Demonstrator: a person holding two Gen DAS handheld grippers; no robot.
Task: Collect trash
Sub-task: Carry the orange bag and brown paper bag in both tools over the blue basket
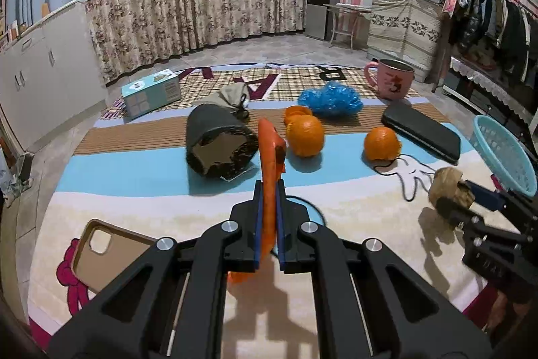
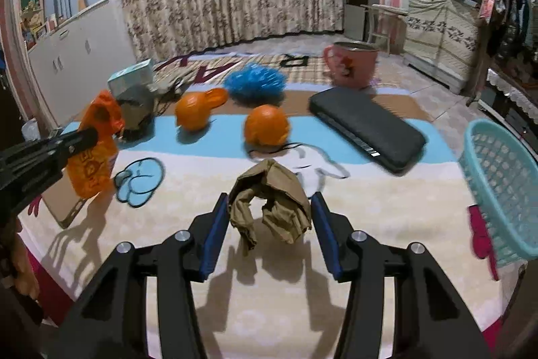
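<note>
My left gripper [image 1: 269, 190] is shut on a flat orange snack wrapper [image 1: 271, 153], which stands on edge between the blue pads above the mat. The right wrist view shows this wrapper [image 2: 94, 153] hanging at the far left from the left gripper [image 2: 90, 134]. A crumpled brown paper wad [image 2: 273, 206] fills the gap of my right gripper [image 2: 269, 202], both pads touching its sides, and its shadow falls on the mat below. From the left wrist view the wad [image 1: 444, 184] sits in the right gripper [image 1: 452, 195] near a turquoise basket [image 1: 504, 153].
On the cartoon mat lie two oranges [image 2: 266, 125] [image 2: 192, 111], a blue plastic bag [image 2: 255, 83], a black case [image 2: 366, 127], a pink mug [image 2: 351, 63], a tissue box [image 1: 151, 93], a dark tipped-over pot [image 1: 218, 143] and a phone case [image 1: 101, 254]. The basket's rim [image 2: 484, 130] stands at the right.
</note>
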